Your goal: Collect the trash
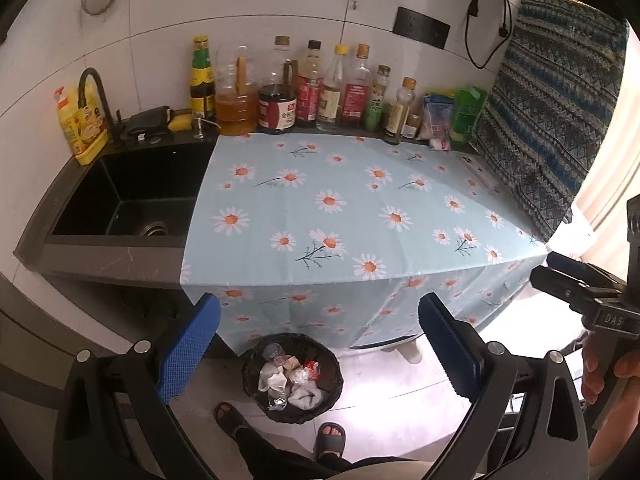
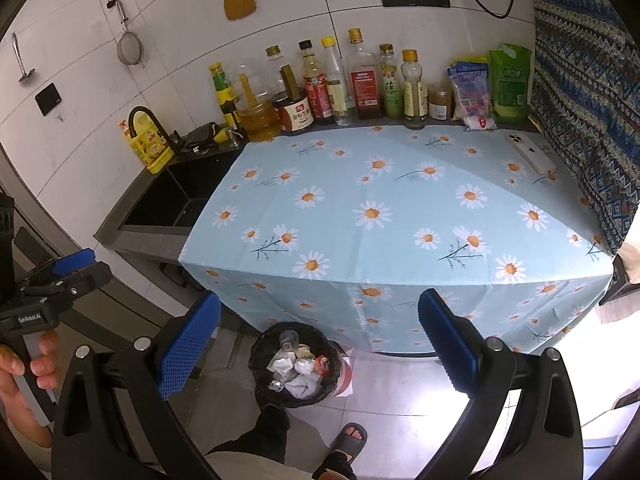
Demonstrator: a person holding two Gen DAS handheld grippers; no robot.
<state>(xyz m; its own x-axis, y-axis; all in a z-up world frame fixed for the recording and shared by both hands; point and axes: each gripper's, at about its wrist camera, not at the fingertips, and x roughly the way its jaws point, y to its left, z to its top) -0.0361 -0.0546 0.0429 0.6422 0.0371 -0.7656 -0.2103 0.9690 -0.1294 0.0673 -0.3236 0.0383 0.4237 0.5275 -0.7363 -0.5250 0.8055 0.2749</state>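
a kitchen counter under a daisy tablecloth point(image 1: 340, 208). the left gripper point(image 1: 320, 344) and right gripper point(image 2: 320, 344) both hang with jaws spread, empty, above the bin point(image 1: 256, 376). the bin sits on the floor just before the cloth's front drop, holding crumpled trash point(image 2: 300, 372). bottles point(image 2: 360, 80) line the wall behind it.

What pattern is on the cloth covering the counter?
Light blue cloth with white, orange-centred daisies; clearest in the right wrist view.

"GenRobot.AI" on left hand-held gripper point(image 2: 74, 264)
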